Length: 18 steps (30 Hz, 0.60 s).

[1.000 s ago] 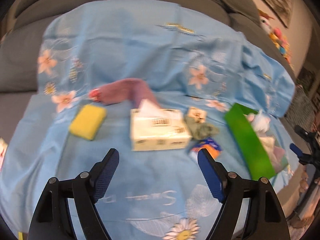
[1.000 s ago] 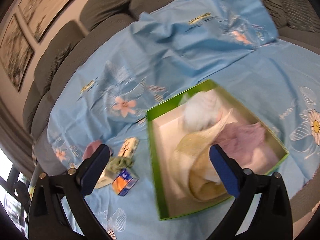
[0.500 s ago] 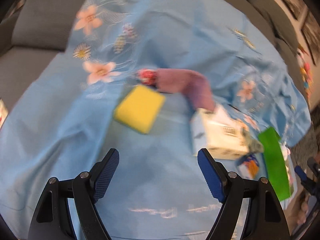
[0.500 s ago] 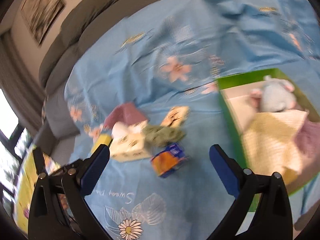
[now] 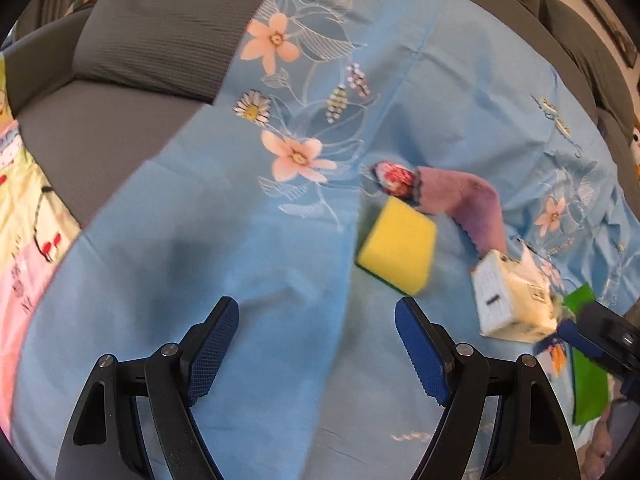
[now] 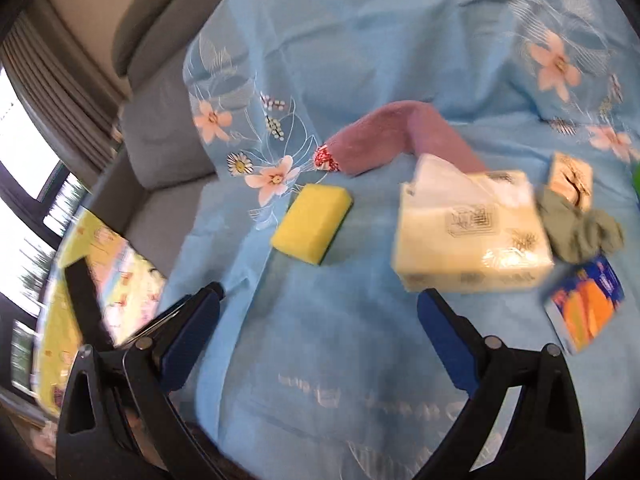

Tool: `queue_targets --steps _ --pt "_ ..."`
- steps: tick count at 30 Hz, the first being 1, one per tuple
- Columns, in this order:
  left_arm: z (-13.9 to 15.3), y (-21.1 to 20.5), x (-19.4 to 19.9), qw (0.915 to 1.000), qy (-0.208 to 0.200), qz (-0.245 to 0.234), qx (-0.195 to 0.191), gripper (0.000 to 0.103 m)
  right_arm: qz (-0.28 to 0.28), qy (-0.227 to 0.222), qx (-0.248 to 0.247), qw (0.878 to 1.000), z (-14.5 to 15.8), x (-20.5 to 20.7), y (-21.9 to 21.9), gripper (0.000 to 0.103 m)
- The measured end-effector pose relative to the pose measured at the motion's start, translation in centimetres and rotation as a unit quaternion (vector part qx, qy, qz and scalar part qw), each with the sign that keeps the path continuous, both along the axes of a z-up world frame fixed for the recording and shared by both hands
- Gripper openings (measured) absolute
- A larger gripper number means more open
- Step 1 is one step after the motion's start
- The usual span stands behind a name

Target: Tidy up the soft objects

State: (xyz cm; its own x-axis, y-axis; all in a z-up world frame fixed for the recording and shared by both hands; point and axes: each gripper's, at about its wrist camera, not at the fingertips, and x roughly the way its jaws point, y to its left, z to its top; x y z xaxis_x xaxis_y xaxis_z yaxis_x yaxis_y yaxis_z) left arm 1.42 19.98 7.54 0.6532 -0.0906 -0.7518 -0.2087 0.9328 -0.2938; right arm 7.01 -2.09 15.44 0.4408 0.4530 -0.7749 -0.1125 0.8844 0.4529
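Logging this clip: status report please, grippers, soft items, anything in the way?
Left gripper open, empty. Right gripper open, empty. Yellow sponge, purple sock, tissue pack loose on blue cloth. Nothing blocking sponge.

Laid out on one blue floral sheet [image 6: 360, 40]: one yellow sponge [image 6: 312, 229], one purple sock [image 6: 384, 136], one tissue box [image 6: 472, 232], one green cloth [image 6: 576, 228]. Also one orange-and-blue packet [image 6: 584, 308], one small card [image 6: 570, 174], and one green box [image 5: 584, 376], partly hidden.
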Motion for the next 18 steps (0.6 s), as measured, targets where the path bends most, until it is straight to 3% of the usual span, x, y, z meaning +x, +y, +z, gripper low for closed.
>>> queue_targets --steps 2,4,8,11,15,18 --pt "-0.3 0.7 0.1 0.9999 0.003 -0.002 -0.013 0.081 0.006 0.018 -0.012 1.000 -1.0 1.4 1.9 0.092" --pt "-0.5 1.3 0.2 0.9996 0.008 -0.007 -0.027 0.074 0.008 0.034 -0.023 0.999 -2.0 2.7 3.2 0.088" --pt "-1.0 2.3 0.3 0.9991 0.024 -0.003 -0.036 0.063 -0.008 0.054 -0.056 0.997 -4.3 5.0 5.5 0.088" --pt "-1.2 3.1 0.1 0.9988 0.027 0.008 -0.040 0.063 -0.018 0.058 -0.102 0.993 -5.6 7.4 7.5 0.089" --pt "-1.9 4.3 -0.2 0.9974 0.042 0.035 -0.047 0.063 -0.036 0.045 -0.119 0.991 -6.9 10.0 9.7 0.089" --pt "-2.1 5.0 -0.4 0.9965 0.042 0.045 -0.056 0.063 -0.038 0.075 -0.127 0.988 -9.0 11.1 10.5 0.088"
